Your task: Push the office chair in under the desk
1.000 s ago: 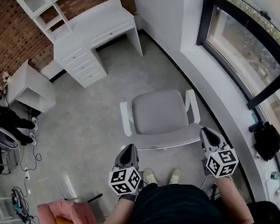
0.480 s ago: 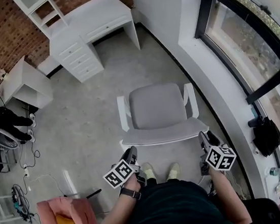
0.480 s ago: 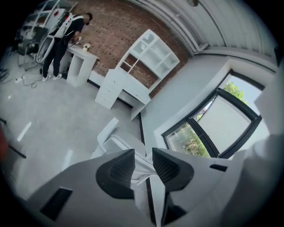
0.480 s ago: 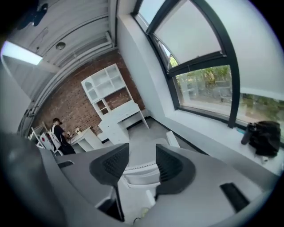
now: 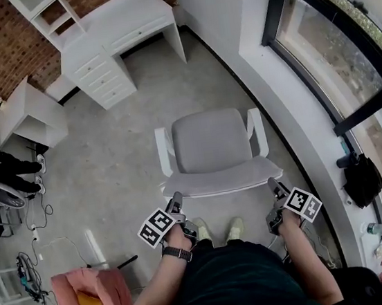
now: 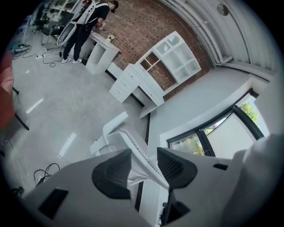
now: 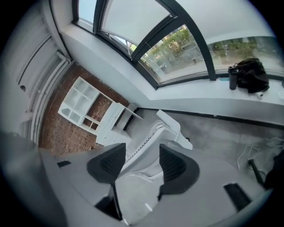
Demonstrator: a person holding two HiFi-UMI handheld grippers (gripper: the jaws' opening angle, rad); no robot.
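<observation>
As the left tongs (image 5: pixel 177 199) and right tongs (image 5: pixel 273 185), jaws just opened, straddle, unclamped, the stiff back of the chair (image 5: pixel 212 142), it should roll lightly.

The office chair (image 5: pixel 212 142) base out of sight under its seat; the desk (image 5: pixel 124 17) shelf top beyond the upper edge

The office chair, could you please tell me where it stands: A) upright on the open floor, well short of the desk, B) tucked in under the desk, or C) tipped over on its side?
A: the office chair stands upright, with a stretch of bare floor between it and the desk.
</observation>
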